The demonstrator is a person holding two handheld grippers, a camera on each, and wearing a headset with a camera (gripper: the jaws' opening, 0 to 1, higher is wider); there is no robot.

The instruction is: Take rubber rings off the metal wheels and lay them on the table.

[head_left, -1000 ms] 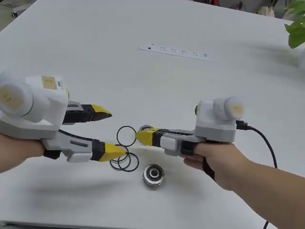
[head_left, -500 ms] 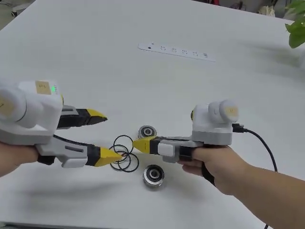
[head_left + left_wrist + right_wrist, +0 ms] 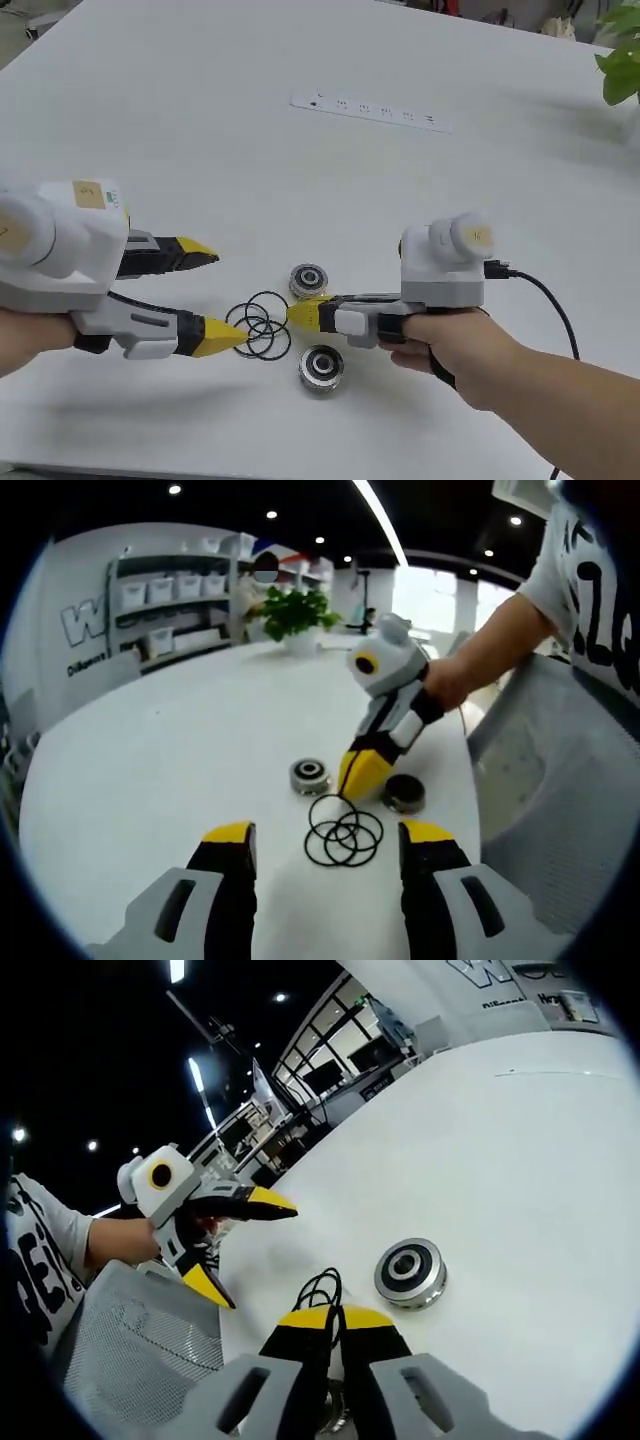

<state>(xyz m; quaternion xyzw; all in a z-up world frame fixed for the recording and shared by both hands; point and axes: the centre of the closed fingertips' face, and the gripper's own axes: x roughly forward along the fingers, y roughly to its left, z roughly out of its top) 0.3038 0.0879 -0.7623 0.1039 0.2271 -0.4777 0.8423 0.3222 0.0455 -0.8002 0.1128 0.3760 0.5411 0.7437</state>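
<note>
The white table (image 3: 300, 180) lies broad and bare toward the far side, up to a power strip (image 3: 370, 109); its near edge runs close below the work. The left gripper (image 3: 230, 296) gapes wide at left. The right gripper (image 3: 297, 312) has its jaws pressed together. The far wheel (image 3: 308, 279) and near wheel (image 3: 321, 366) are silver, dark-hubbed, lying flat. Thin black rubber rings (image 3: 260, 326) overlap in a flat heap between the grippers, just at the right one's tips.

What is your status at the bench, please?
Left tongs open, right tongs shut at the rubber rings. Two metal wheels beside them. Nothing blocking.
</note>
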